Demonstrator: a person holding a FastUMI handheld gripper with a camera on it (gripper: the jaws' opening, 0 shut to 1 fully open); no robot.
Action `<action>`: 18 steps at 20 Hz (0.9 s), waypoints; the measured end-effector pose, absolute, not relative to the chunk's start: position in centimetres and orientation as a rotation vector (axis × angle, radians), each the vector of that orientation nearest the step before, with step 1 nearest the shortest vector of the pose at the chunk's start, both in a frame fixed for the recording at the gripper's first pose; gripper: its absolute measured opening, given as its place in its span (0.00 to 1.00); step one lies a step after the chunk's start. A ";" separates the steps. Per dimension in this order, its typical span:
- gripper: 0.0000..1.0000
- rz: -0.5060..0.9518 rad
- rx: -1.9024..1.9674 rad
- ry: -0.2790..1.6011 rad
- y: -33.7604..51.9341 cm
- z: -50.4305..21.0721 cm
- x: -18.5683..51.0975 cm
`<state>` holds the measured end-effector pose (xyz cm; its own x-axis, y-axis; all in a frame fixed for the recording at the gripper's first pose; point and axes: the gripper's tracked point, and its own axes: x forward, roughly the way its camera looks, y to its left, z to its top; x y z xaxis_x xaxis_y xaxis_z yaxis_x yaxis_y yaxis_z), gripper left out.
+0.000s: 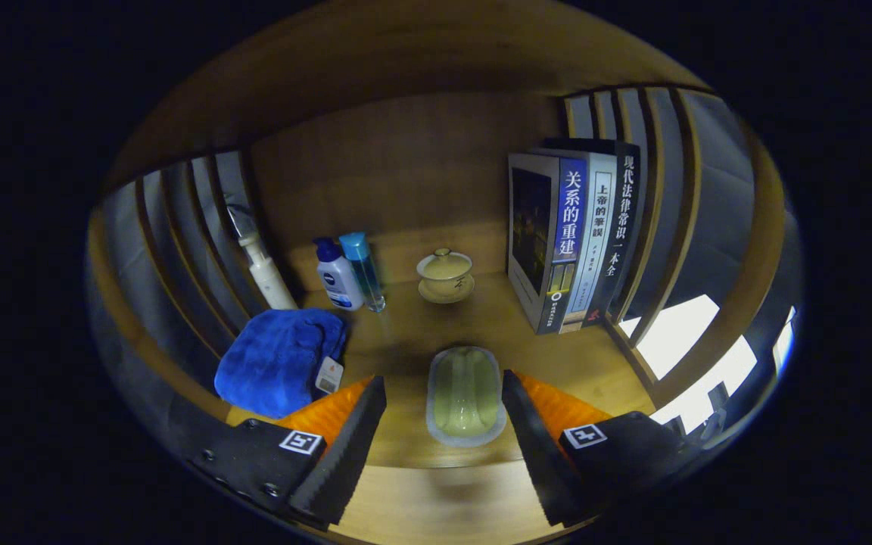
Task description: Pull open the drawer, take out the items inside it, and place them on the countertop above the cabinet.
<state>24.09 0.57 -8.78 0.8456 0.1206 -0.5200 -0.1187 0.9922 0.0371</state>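
My gripper (443, 409) is open above the wooden countertop (421, 333). A pale green soap-like bar in a clear wrapper (465, 395) lies flat on the countertop between the two black fingers (349, 435), apart from both. A gap shows on each side of it. The orange finger bases flank it left and right.
A folded blue towel (278, 359) lies left of the fingers. Behind it stand a white pump bottle (266, 269), a white-and-blue bottle (337, 274) and a slim blue bottle (364, 269). A lidded tea bowl (444, 274) sits at the back; upright books (568, 242) at the right. Slatted side walls enclose the shelf.
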 end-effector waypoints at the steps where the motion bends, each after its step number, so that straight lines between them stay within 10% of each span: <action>1: 1.00 0.134 -0.002 0.522 0.5 -8.3 23.5; 18: 0.99 0.142 0.014 0.217 -6.9 -9.6 7.8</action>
